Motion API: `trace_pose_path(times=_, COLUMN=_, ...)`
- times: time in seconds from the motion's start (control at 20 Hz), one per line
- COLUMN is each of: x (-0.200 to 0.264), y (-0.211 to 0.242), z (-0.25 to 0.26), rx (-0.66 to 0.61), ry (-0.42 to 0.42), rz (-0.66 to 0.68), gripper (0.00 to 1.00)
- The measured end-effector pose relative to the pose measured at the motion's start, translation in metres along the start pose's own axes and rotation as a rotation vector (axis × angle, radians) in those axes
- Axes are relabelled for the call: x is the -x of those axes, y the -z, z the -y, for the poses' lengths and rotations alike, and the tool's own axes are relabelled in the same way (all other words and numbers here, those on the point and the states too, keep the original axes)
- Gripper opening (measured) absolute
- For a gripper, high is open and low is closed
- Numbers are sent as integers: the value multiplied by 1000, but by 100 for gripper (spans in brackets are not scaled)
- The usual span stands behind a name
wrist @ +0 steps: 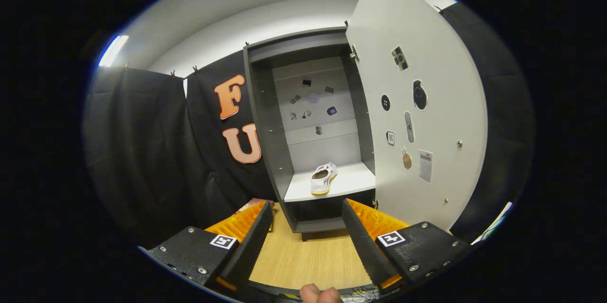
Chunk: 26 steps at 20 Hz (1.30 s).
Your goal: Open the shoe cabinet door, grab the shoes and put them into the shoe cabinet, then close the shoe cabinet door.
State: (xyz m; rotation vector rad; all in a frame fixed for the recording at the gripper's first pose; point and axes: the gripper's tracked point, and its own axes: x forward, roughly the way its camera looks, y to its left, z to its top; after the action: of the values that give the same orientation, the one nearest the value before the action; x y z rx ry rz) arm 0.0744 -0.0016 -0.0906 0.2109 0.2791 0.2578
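Spread wide and holding nothing, the gripper [307, 227] hangs over the wooden floor [308, 255] before the shoe cabinet [265, 118], whose door [427, 56] stands open beside one white shoe [323, 178] on the shelf [351, 180]; closing now could leave other shoes outside.

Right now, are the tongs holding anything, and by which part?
Nothing is held. The tongs are open with only bare floor between the fingers; the white shoe sits on the cabinet shelf beyond them.

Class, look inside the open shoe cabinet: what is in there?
One white shoe lies on the cabinet shelf, with small stickers on the back panel above. The lower compartment is too dark to judge. The tongs are open, well short of it.
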Motion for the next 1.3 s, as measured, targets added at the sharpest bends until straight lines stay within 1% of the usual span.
trace_pose_path(times=0.1, x=16, y=-14, z=25, rx=-10, ry=-3, rz=35, gripper=93)
trace_pose_path(times=0.2, x=33, y=-18, z=60, rx=-19, ry=10, rz=40, gripper=92)
trace_pose_path(times=0.4, x=59, y=-32, z=120, rx=-45, ry=-30, rz=52, gripper=93)
trace_pose_path(times=0.6, x=71, y=-34, z=177, rx=-24, ry=-27, rz=48, gripper=94)
trace_pose_path(times=0.75, x=67, y=-32, z=211, rx=-1, ry=-24, rz=48, gripper=95)
trace_pose_path(times=0.95, x=52, y=-34, z=237, rx=-9, ry=-34, rz=49, gripper=94)
trace_pose_path(times=1.05, x=37, y=-29, z=245, rx=14, ry=-31, rz=41, gripper=95)
trace_pose_path(times=1.3, x=11, y=-27, z=239, rx=59, ry=-49, rz=32, gripper=94)
